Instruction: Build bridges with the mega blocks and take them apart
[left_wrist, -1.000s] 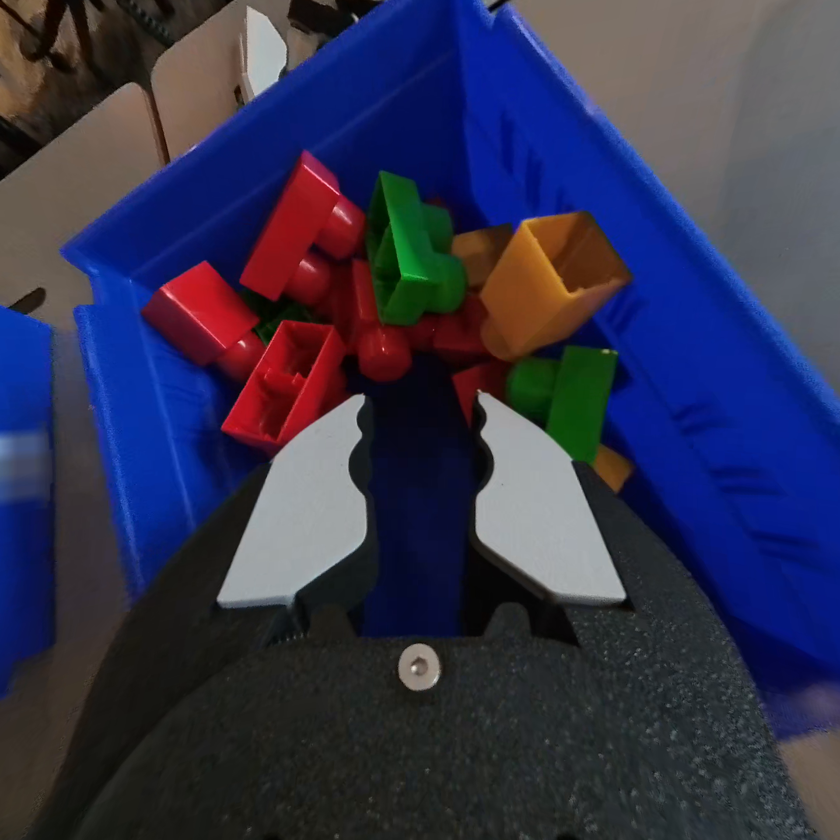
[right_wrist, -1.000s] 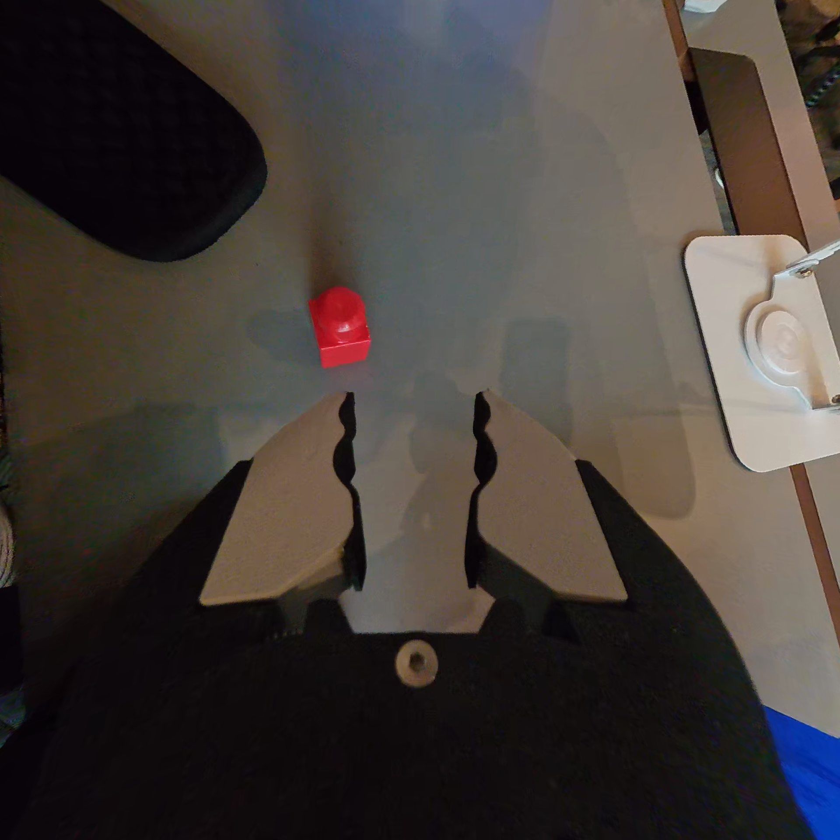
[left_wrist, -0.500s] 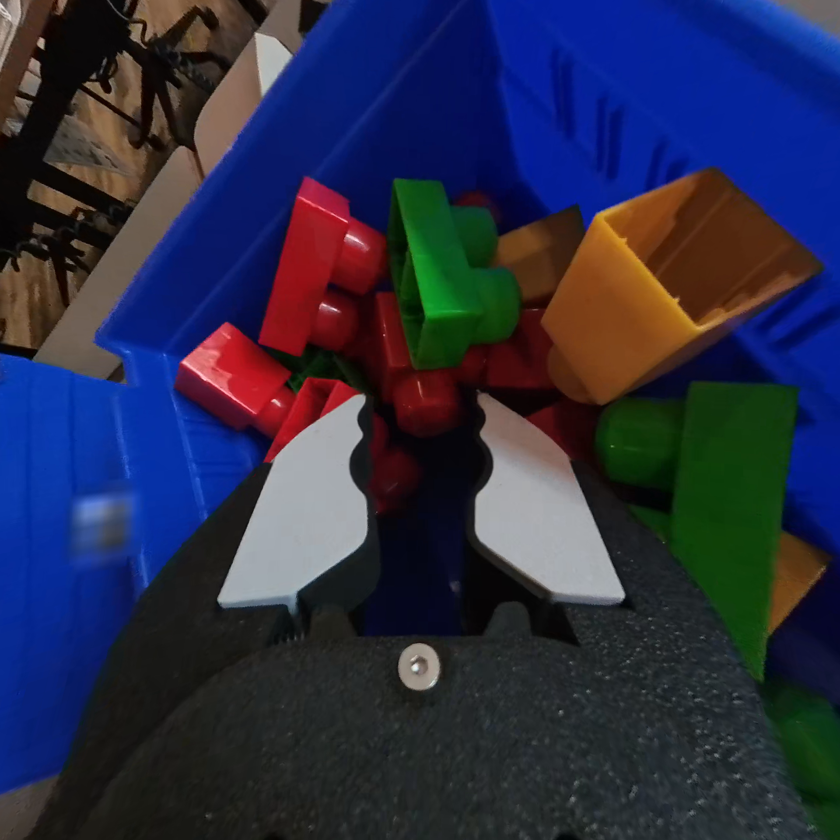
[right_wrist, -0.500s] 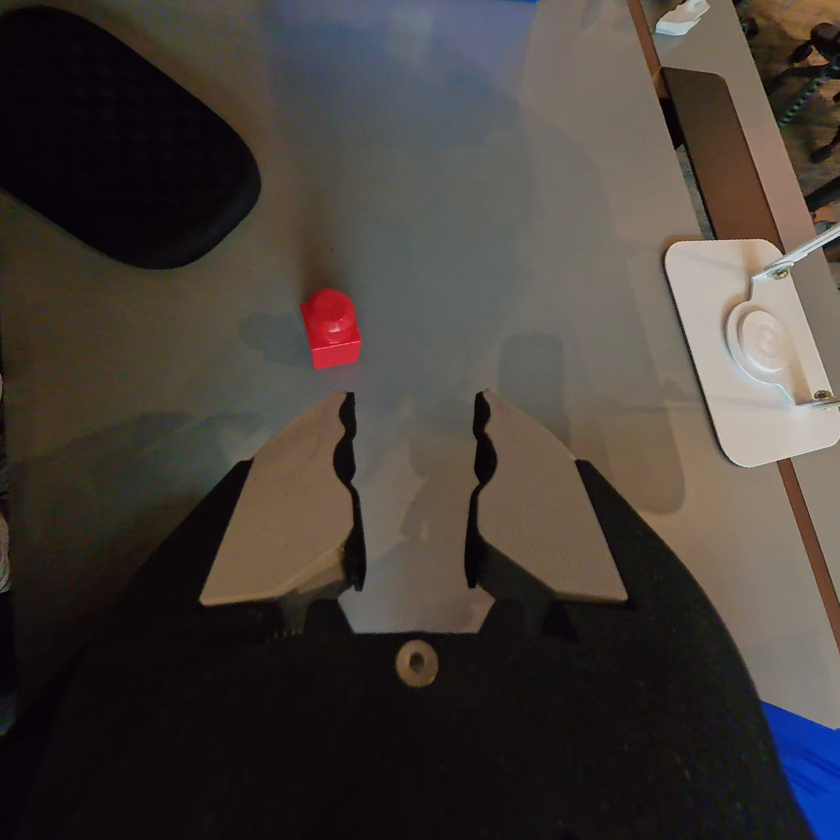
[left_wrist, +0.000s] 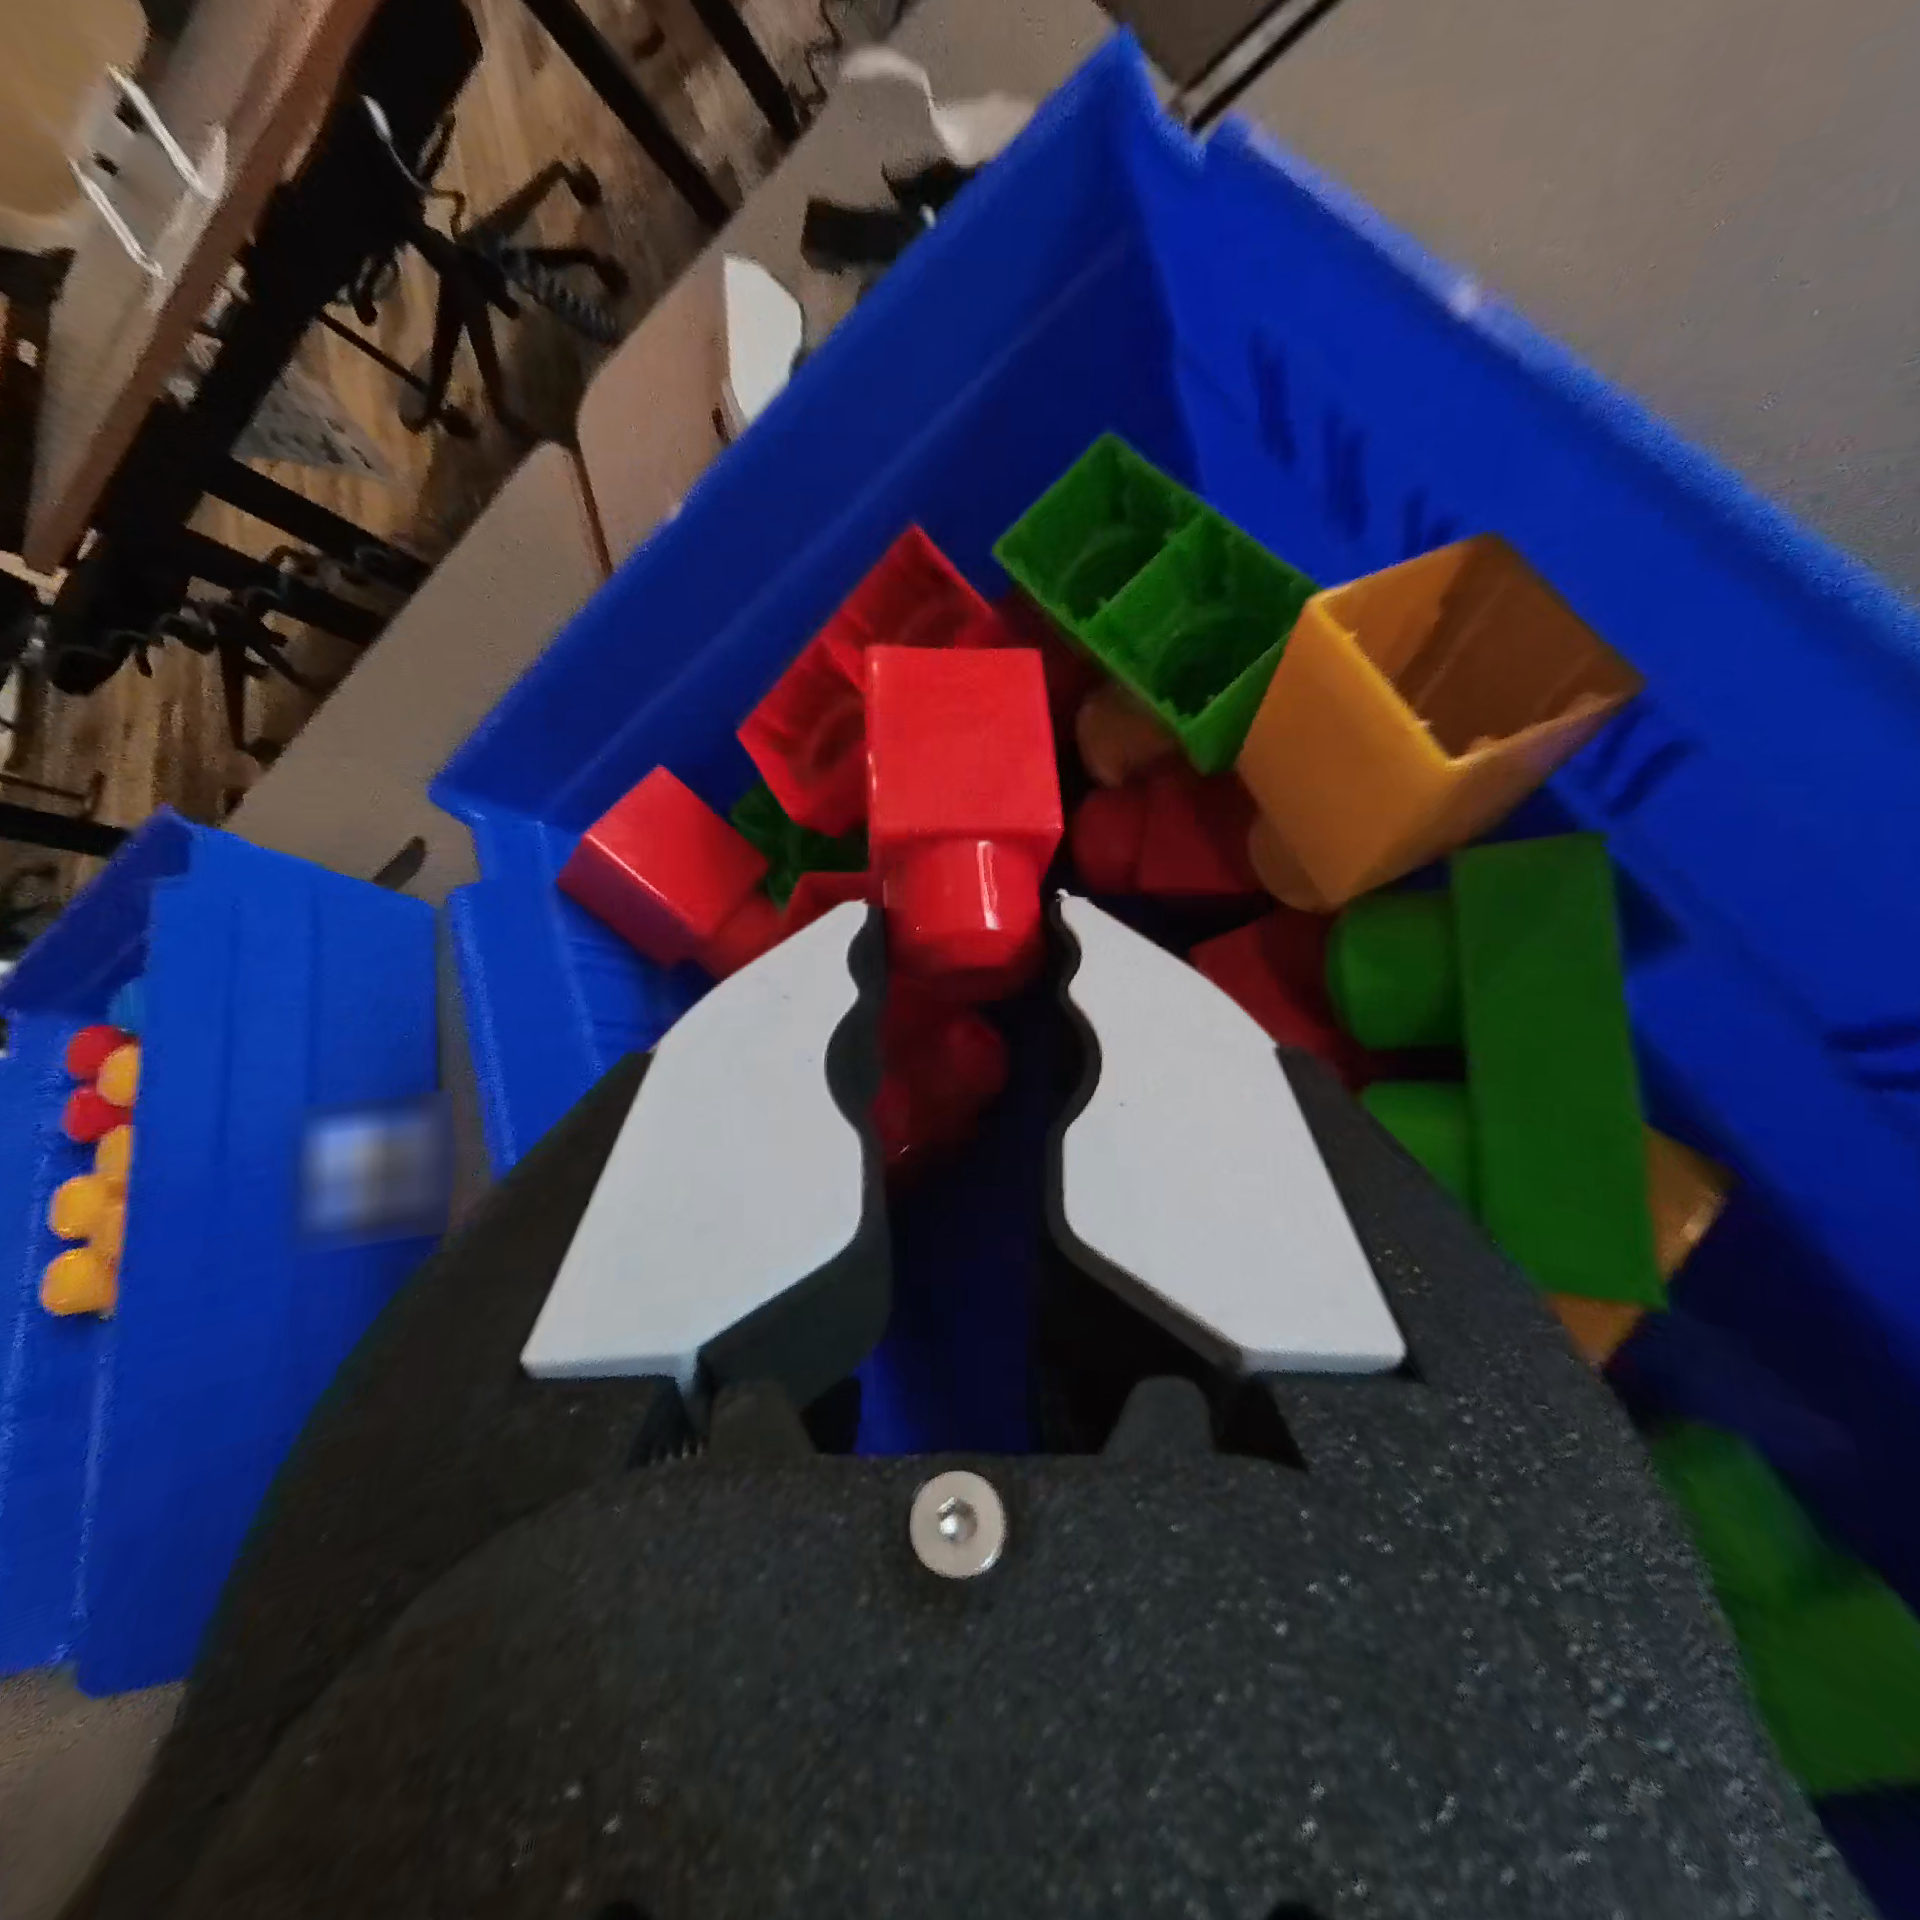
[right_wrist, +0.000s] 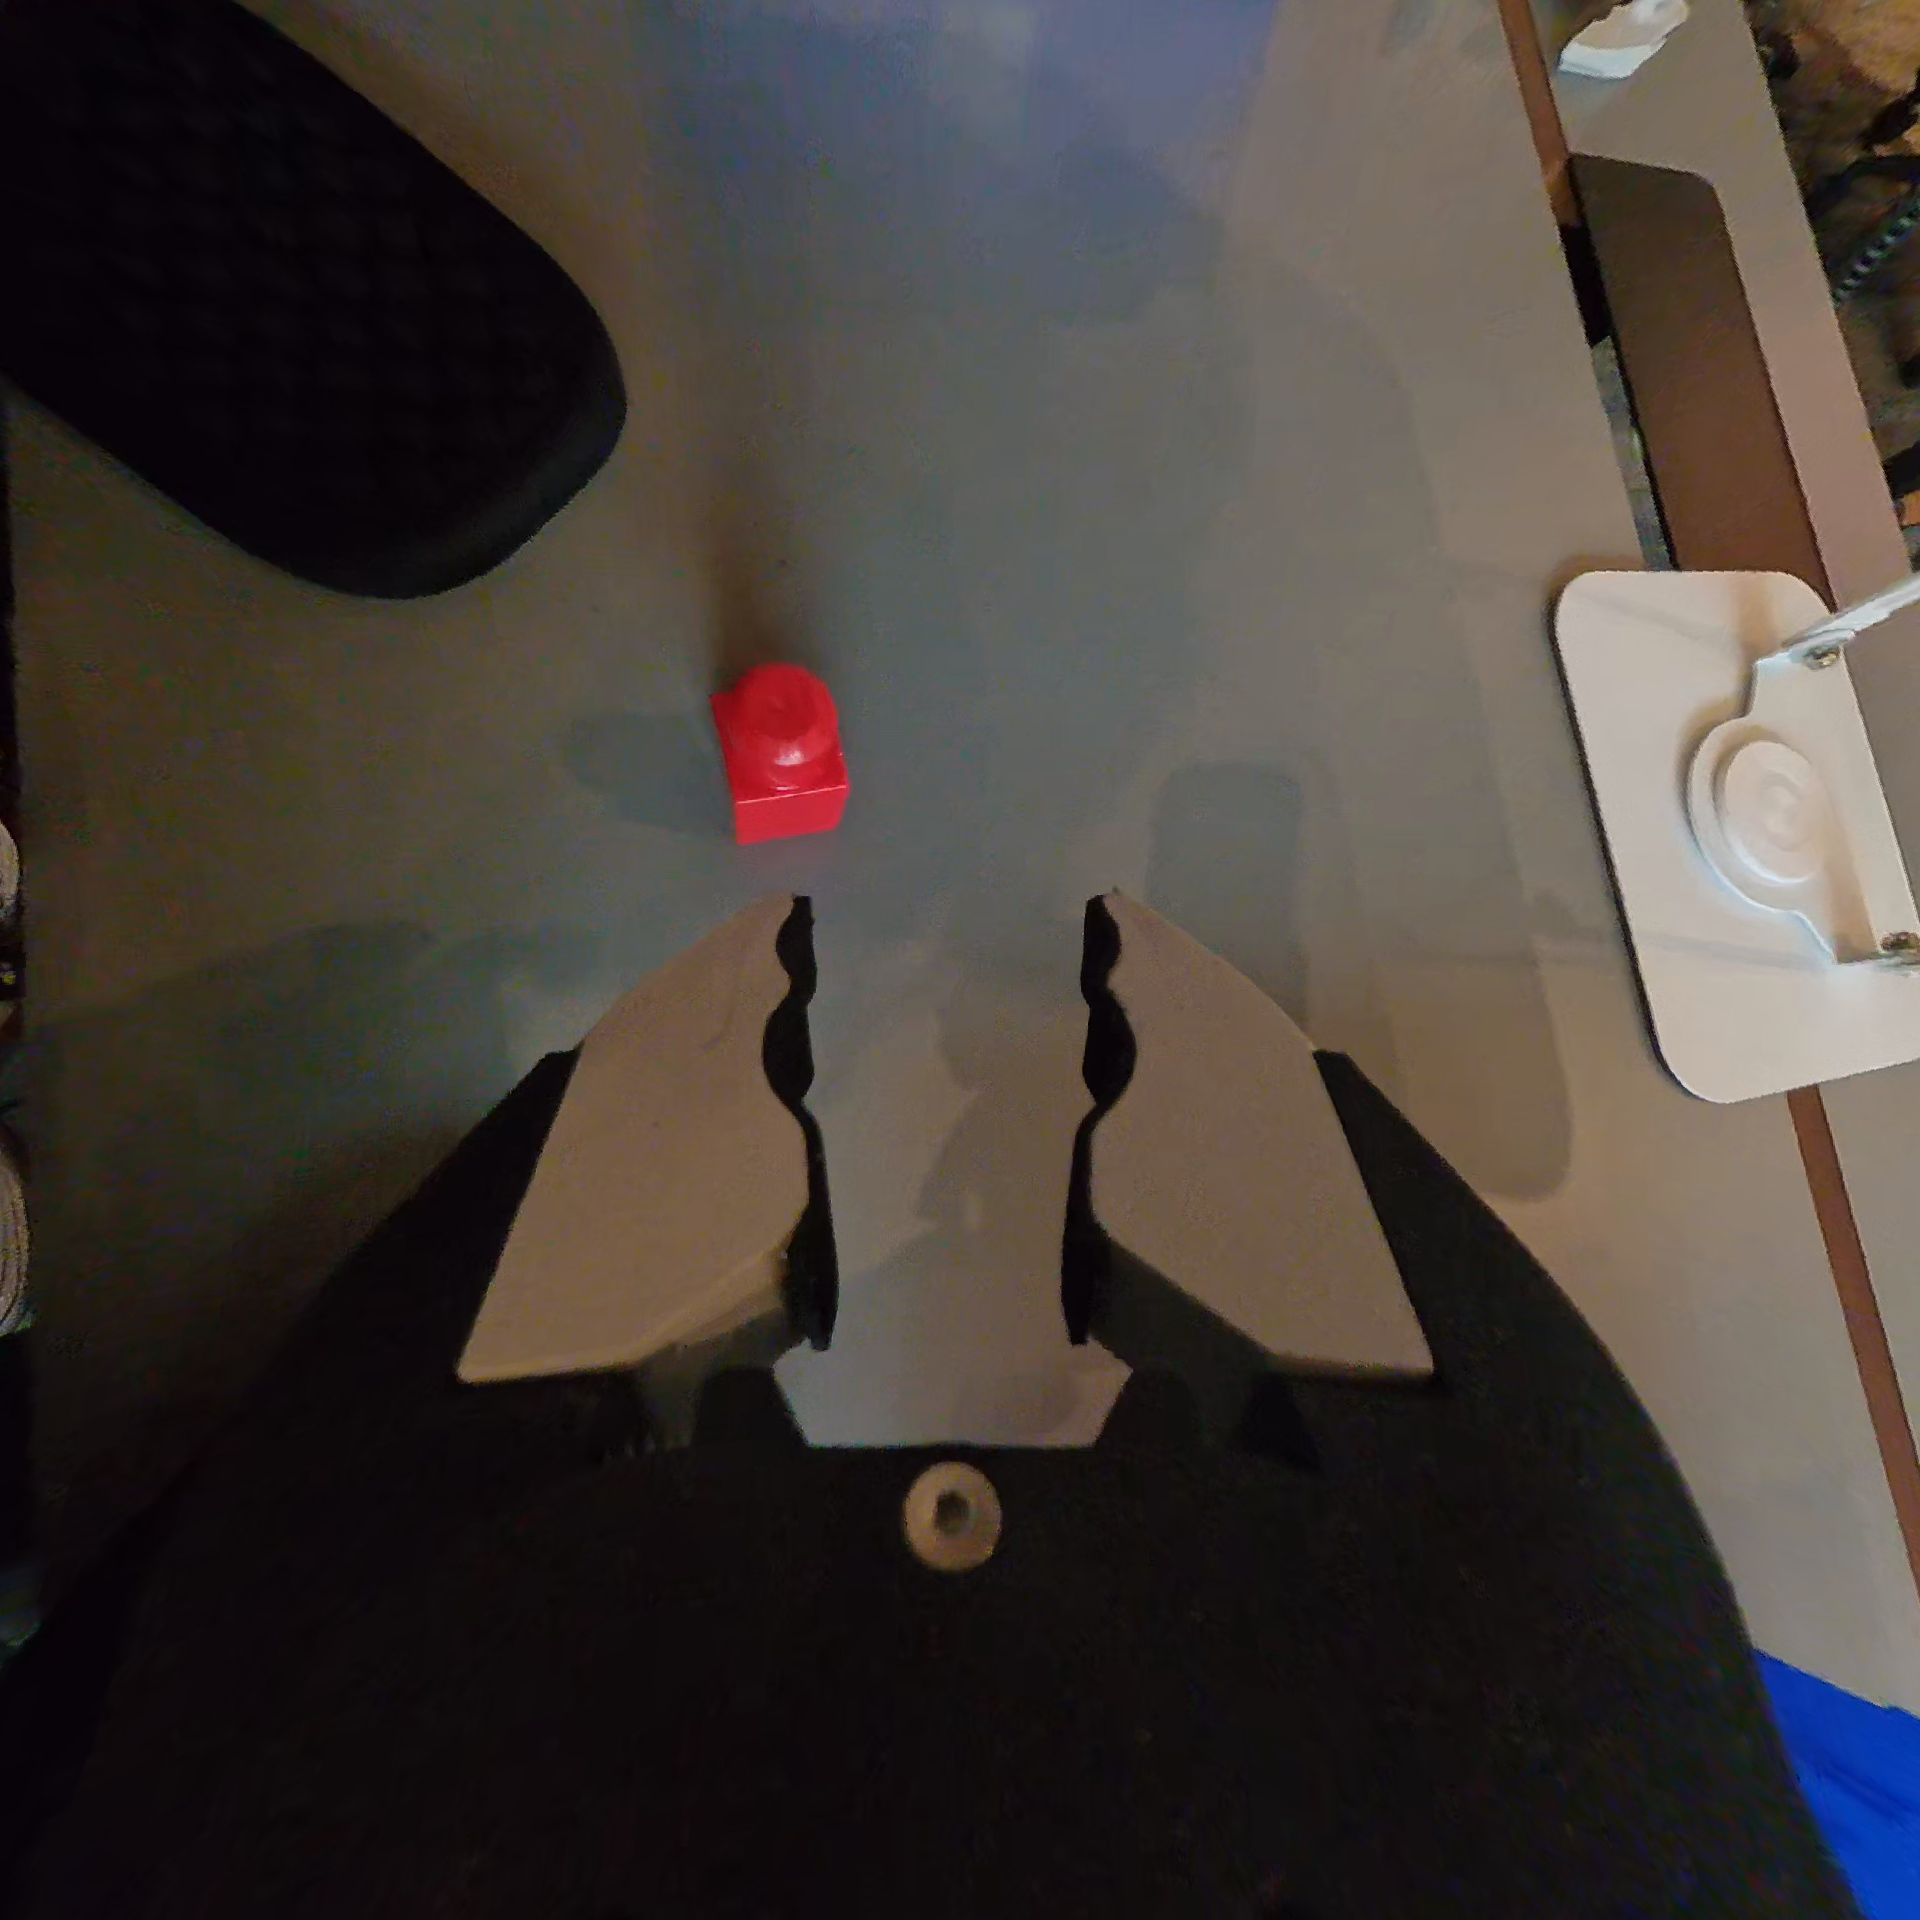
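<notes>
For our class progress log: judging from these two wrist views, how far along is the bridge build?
Barely begun. Done: one small red block stands upright on the grey table. In hand: the left gripper pinches another red block's stud above the blue bin. The right gripper hangs open and empty. Left: no bridge is visible; building and dismantling remain.

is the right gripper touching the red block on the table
Apart. The right wrist view shows bare table between the right gripper and the red block.
</notes>
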